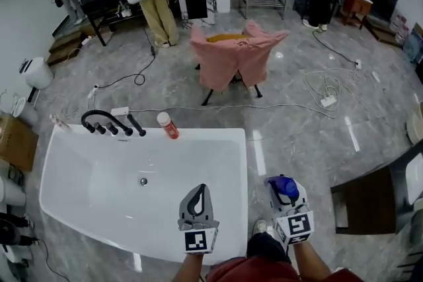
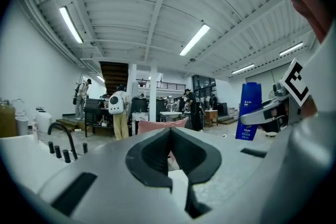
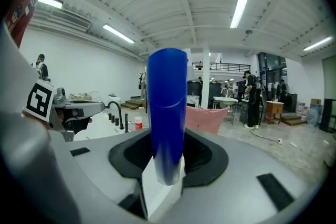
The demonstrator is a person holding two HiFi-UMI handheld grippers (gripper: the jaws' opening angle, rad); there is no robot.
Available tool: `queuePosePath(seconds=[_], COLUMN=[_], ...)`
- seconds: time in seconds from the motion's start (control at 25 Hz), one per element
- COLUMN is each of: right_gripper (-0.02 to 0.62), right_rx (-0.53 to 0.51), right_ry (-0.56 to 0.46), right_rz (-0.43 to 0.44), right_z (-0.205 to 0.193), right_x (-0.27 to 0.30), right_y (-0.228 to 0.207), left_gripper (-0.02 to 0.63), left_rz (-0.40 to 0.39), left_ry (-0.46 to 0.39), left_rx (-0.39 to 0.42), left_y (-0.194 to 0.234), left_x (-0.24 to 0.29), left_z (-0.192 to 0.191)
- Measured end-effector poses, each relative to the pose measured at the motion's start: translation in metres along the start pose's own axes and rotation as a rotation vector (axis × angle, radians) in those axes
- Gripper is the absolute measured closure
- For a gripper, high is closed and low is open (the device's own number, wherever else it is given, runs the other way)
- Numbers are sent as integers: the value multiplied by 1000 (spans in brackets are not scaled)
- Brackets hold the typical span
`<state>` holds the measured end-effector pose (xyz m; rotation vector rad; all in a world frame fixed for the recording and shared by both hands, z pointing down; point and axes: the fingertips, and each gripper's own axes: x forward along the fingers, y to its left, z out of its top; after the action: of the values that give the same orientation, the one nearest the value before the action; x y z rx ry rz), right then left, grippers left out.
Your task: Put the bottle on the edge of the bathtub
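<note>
A large glossy white bathtub is filling the lower left of the head view. Beyond its far edge, a chair draped in pink cloth is standing on the grey marble floor.

The left gripper is hovering over the basin near the bathtub's near edge, its jaws pressed together on nothing. The right gripper is hanging just off the near right corner, over the floor rather than the rim. Its jaws are pinching a tall blue plastic bottle low on its body, and the bottle is standing upright.

Along the far edge, a black curved faucet is sitting toward the far left corner. A small red and white canister is lying just beside it.

The bottle looks to be in transit, not yet over the rim. To place it well, the right gripper should be:
- bringing it across to a bare stretch of rim, the right edge being nearest
- holding it vertical on the way
- centring the base on the narrow flat strip, so it is tipping neither into the basin nor onto the floor
- lowering until the base is resting flat
- parting its jaws only then, and drawing back straight so the pads are not dragging the bottle over
</note>
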<state>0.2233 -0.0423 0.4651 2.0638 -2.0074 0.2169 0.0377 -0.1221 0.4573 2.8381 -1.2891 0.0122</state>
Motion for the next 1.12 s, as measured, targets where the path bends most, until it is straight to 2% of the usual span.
queuePosePath(seconds=[0.36,0.68,0.88,1.12], right_gripper=[446,446,446,446], right_rx=[-36,-45,-56,-66], right_ry=[-22,31,94,175], right_rz=[204,346,421,482], right_z=[17,-16,-57,-111], right_x=[88,174,237,308], right_y=[32,33,26,21], left_gripper=[601,601,601,601], left_rz=[227,391,424,452], left_ry=[31,64,80,158], left_rx=[17,13,12,-26], left_y=[56,84,91,104], left_x=[-11,22,70,116], left_z=[-2,-31,-63,-119])
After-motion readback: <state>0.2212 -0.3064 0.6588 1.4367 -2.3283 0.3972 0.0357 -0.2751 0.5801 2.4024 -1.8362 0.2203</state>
